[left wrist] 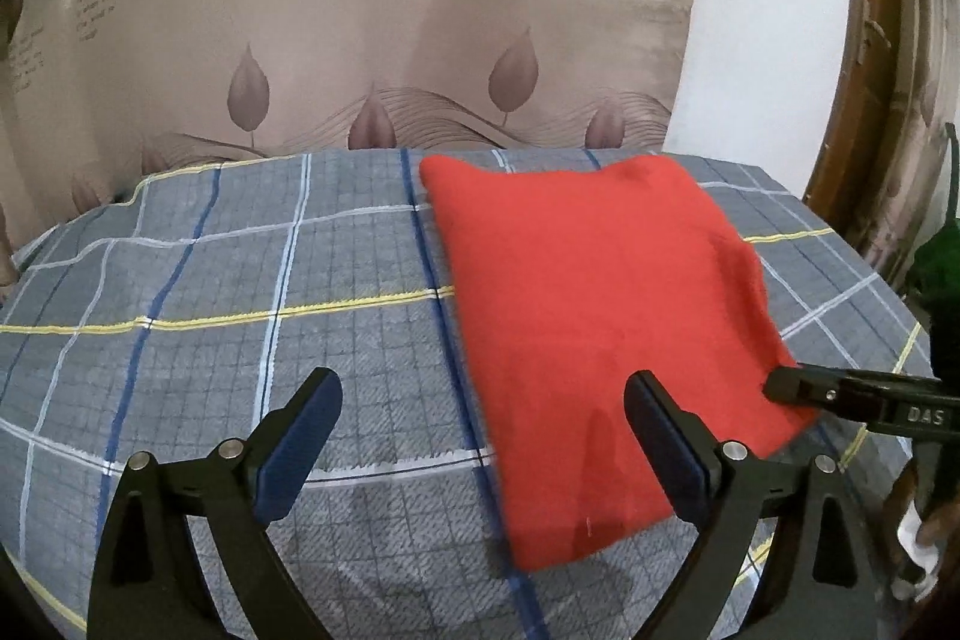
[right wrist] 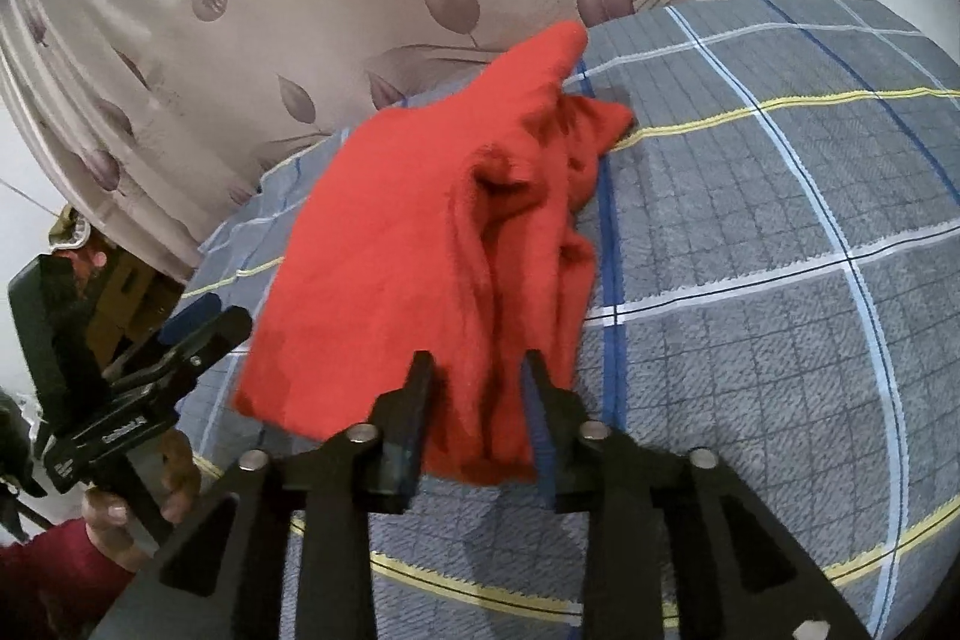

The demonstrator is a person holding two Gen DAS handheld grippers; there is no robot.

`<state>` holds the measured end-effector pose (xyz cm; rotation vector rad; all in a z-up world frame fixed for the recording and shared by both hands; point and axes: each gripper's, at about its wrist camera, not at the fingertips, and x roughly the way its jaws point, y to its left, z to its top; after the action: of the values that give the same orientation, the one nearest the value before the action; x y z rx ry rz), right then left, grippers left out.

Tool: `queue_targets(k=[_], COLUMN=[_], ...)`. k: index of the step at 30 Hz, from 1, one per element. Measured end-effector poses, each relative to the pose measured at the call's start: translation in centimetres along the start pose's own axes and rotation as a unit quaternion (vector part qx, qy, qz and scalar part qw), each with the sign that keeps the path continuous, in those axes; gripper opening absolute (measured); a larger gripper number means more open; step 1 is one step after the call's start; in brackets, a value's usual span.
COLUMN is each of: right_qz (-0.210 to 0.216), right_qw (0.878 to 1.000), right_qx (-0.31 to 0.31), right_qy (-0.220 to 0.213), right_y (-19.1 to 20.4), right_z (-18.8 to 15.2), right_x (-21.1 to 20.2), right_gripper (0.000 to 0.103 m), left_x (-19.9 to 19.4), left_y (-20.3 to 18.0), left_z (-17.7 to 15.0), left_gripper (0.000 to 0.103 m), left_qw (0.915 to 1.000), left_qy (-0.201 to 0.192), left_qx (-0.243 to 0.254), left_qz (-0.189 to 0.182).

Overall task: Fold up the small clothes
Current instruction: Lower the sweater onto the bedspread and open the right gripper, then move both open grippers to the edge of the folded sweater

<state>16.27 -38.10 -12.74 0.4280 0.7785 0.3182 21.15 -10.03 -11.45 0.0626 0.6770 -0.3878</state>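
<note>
The right gripper (right wrist: 477,370) has its fingers pinched on the near edge of the red garment (right wrist: 420,244), lifting that bunched end off the plaid bedsheet (right wrist: 750,220). The left gripper (left wrist: 483,412) hangs wide open, holding nothing, just over the cloth's near corner. The garment's long axis runs away toward the curtain (left wrist: 360,10), printed with "love" and "feeling". The right tool's finger reads "DAS".
</note>
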Motion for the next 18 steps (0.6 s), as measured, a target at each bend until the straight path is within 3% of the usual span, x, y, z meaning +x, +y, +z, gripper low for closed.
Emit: queue_targets(k=[3,7,13,18], right_qz=[-0.011,0.003,0.03,0.028], right_qw=[1.0,0.999,0.997,0.997], right_qx=[-0.004,0.009,0.046,0.052], right_qy=[-0.021,-0.053,-0.049,-0.039], right_y=[0.3,-0.2,-1.7,-2.1], right_z=[-0.2,-0.3,0.9,2.3], right_x=[-0.9,-2.2,-2.2,-1.0], right_gripper=[0.067,0.068,0.068,0.068], left_x=[0.2,0.5,1.3,2.1], left_y=[-0.1,-0.4,-0.7,-0.7], left_z=[0.1,0.2,0.7,1.4], left_gripper=[0.095,0.095,0.095,0.095], left_qw=[0.9999,0.9998,0.9994,0.9991], left_qy=[0.0,0.002,0.007,0.007], left_qx=[0.008,0.014,0.024,0.031], left_qz=[0.008,0.015,0.023,0.029])
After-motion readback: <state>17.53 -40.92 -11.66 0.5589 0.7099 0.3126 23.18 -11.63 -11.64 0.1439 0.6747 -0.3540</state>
